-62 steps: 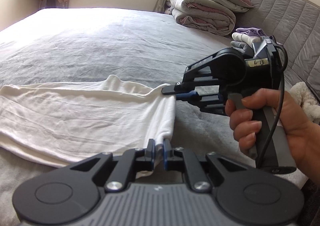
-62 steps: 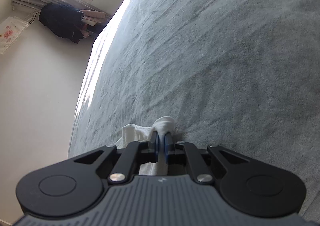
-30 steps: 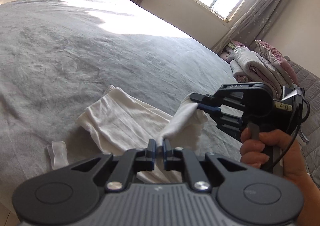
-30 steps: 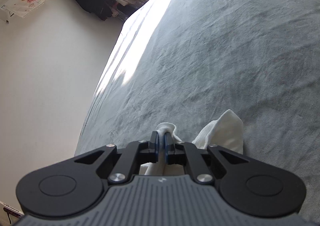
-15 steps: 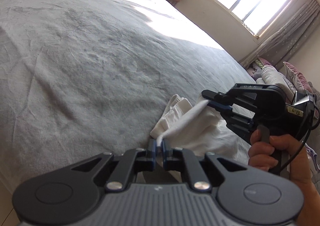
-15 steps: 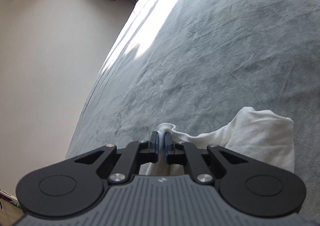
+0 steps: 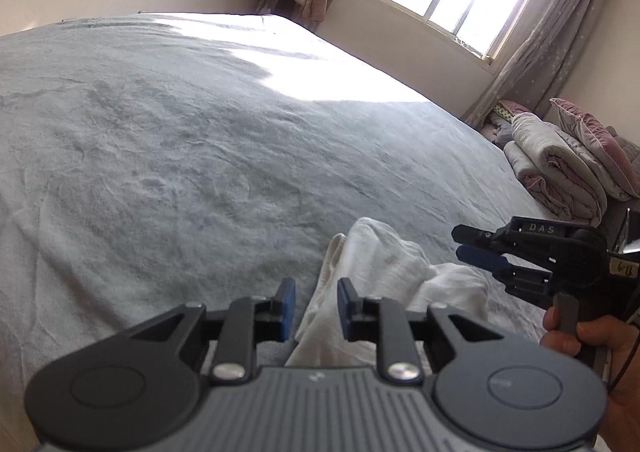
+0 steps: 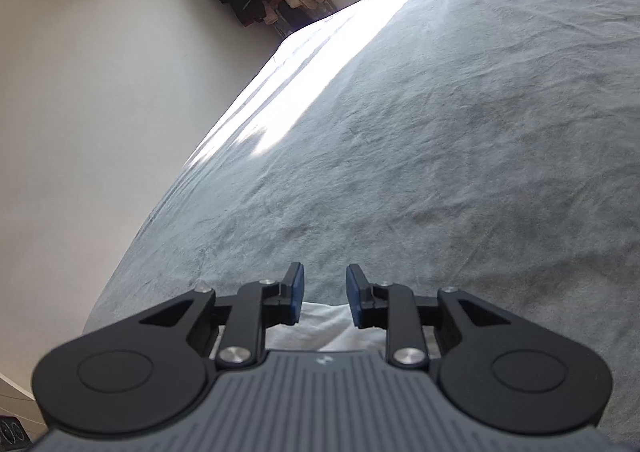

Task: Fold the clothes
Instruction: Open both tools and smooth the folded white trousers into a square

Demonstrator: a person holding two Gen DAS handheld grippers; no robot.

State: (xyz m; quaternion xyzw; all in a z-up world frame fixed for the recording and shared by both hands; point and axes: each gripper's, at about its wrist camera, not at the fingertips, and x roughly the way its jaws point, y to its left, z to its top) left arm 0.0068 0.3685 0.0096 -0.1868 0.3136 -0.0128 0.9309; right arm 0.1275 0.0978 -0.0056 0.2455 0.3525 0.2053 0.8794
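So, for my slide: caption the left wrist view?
Left gripper opening over the white garment on the grey bed.

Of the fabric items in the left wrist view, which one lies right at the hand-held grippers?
The white garment, crumpled on the grey bedspread; the folded quilts are stacked far off by the curtain.

The near part of the white garment [image 7: 384, 272] ran out of sight under the left gripper [image 7: 316, 308] body. From the right wrist only a strip of it showed (the rest lay beneath the housing). The person's hand [image 7: 580, 336] was cropped at the picture's edge.
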